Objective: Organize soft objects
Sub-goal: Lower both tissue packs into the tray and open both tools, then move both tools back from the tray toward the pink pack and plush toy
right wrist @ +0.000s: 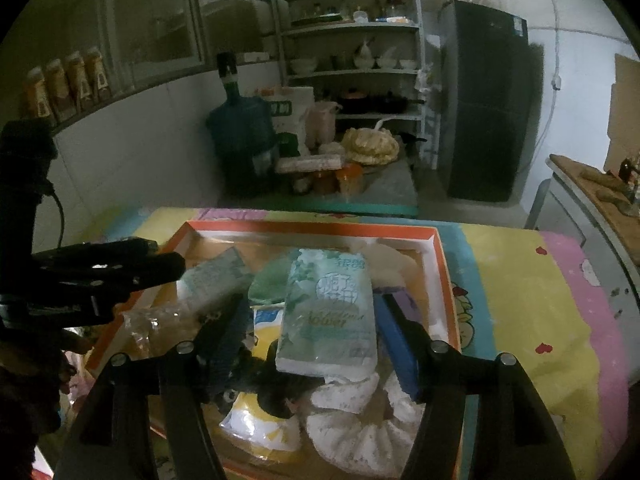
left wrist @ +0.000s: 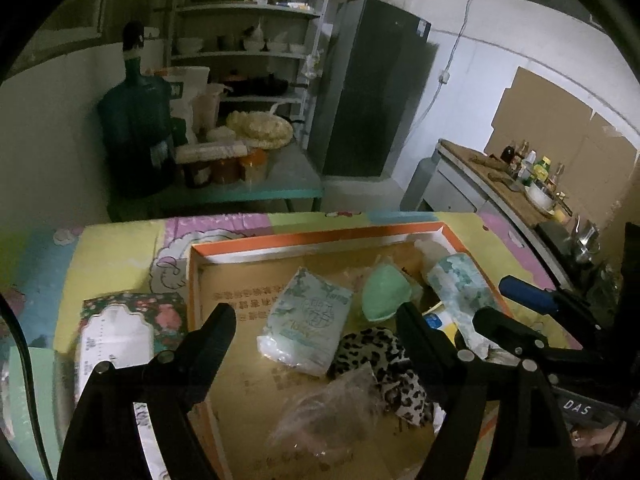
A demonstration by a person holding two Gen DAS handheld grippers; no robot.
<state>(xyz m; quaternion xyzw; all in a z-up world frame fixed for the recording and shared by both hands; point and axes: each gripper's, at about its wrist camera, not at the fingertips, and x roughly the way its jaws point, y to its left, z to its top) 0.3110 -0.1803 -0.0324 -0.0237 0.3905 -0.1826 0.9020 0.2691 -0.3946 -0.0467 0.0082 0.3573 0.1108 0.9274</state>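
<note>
Orange-rimmed box (right wrist: 443, 264) held tissue packs (right wrist: 330, 312) and a leopard cloth (left wrist: 376, 354). Left gripper (left wrist: 316, 320) spread wide, empty. Right gripper (right wrist: 312, 312) parted, pack between, ungripped.

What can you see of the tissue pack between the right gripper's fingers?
The tissue pack is a soft rectangular brick in clear plastic wrap, pale green and white with a leafy print and printed lettering. It lies flat but slightly propped, long axis pointing away from the camera, inside the orange-rimmed box. Its near end rests on a white ruffled cloth item. It sits between the open fingers of the right gripper; the pads do not appear to press it.
</note>
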